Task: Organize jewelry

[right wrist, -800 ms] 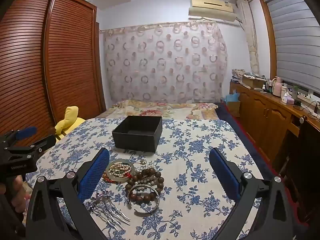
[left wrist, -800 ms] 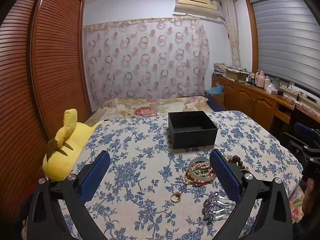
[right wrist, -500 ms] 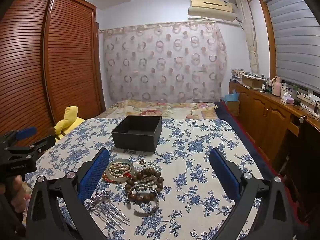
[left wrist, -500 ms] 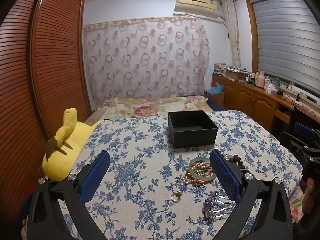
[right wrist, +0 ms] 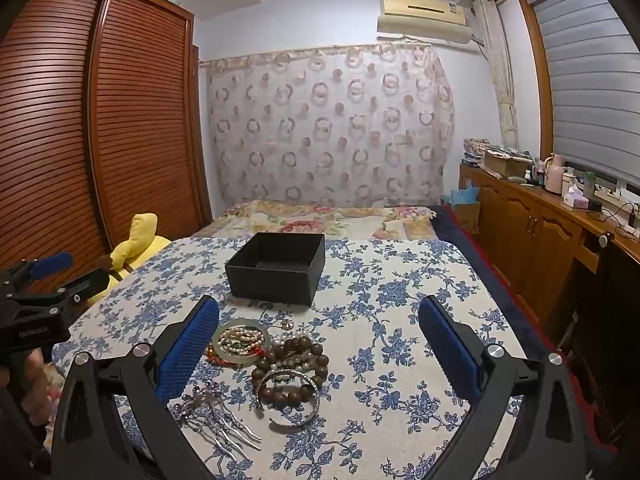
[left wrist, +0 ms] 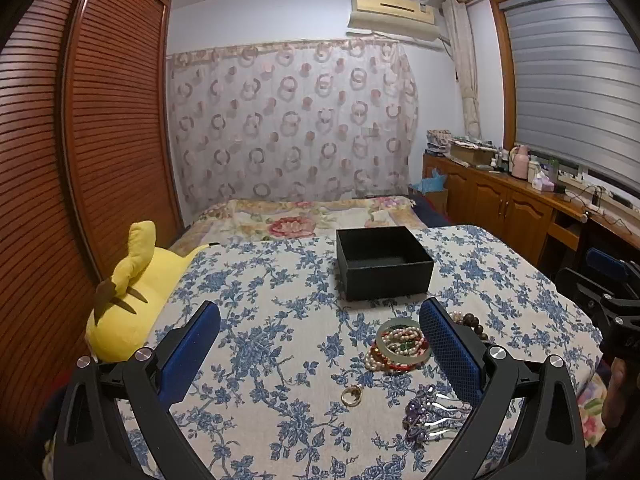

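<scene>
Jaws wide apart on left gripper [left wrist: 320, 344] and right gripper [right wrist: 319, 340], both empty. Hovering, nothing picked. Next: grab wooden bead bracelet [right wrist: 294, 372], drop into black box [right wrist: 276, 268].

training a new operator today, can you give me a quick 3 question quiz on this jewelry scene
1. True or false: the black box already holds some of the jewelry.
2. Multiple choice: in the right wrist view, the purple hair comb lies (a) inside the box, (b) nearer the camera than the pale bangle, (c) on the yellow plush toy.
3. Fill in: the left gripper and right gripper are both ____, gripping nothing.

Key
1. False: its visible inside looks empty, and the pieces lie on the floral cloth.
2. b
3. open
</scene>
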`<state>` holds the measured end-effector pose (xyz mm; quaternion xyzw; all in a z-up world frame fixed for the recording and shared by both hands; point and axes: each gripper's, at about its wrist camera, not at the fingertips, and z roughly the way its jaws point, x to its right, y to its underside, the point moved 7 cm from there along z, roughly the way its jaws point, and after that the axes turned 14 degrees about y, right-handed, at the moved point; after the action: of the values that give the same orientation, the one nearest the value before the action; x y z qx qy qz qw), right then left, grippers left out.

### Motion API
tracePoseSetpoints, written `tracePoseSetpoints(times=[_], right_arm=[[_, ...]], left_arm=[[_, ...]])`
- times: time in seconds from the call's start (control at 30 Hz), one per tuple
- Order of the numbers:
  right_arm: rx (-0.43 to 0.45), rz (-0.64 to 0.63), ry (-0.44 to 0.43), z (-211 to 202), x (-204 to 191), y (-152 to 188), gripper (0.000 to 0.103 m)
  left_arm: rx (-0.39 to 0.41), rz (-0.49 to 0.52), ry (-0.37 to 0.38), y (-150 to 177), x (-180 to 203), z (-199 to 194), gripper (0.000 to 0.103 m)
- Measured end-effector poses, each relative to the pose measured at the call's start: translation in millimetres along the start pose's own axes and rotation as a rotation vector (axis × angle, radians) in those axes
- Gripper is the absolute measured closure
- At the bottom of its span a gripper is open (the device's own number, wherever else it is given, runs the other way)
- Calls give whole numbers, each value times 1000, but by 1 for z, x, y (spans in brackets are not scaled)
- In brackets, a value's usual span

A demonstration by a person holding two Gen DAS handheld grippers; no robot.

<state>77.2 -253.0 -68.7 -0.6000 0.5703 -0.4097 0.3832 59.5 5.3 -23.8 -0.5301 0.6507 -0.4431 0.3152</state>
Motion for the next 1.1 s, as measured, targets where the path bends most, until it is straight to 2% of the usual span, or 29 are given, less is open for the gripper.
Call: tracePoseSetpoints(times=[1.1], right_arm=[[0,2,-2,-2,-2,-2,2]], left_arm=[[4,2,-1,0,4,-3,6]])
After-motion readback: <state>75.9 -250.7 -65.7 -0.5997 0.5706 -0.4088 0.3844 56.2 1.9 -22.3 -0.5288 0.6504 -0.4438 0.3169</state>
